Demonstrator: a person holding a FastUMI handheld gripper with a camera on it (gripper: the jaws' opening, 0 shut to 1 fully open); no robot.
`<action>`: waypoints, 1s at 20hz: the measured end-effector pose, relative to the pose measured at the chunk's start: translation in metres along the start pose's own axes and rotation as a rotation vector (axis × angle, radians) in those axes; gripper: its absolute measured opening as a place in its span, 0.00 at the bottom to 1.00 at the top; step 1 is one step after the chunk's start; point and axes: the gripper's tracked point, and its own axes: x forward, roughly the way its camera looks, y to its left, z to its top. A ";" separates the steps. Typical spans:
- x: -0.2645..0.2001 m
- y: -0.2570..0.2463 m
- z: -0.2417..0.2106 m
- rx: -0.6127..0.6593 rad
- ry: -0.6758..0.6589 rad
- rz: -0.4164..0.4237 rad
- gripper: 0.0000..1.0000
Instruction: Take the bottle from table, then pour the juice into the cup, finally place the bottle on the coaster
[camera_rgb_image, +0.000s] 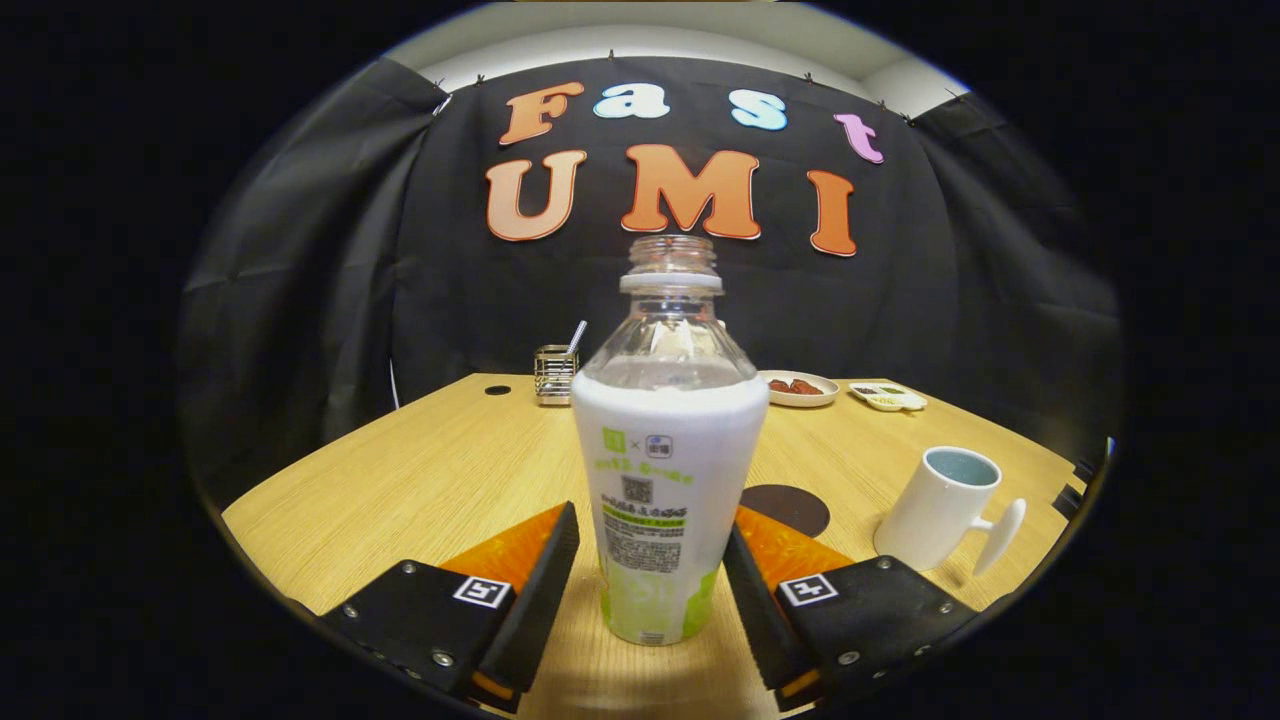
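Gripper held released, fingers flanking the uncapped bottle with slight gaps; bottle stood upright on table between them. Coaster seen just beyond right finger, cup farther right, handle outward

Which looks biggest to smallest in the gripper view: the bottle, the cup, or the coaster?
1. Bottle, standing between the open claw fingers, so nearness inflates it.
2. Cup.
3. Coaster, partly hidden by the bottle and a finger.

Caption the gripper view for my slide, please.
Open gripper straddles the uncapped bottle; cup and coaster wait beyond.
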 end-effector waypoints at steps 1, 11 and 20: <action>0.005 0.001 -0.002 0.011 0.002 0.013 0.67; 0.000 0.017 0.024 0.229 -0.023 0.150 0.56; -0.003 0.015 0.065 0.591 -0.059 0.261 0.56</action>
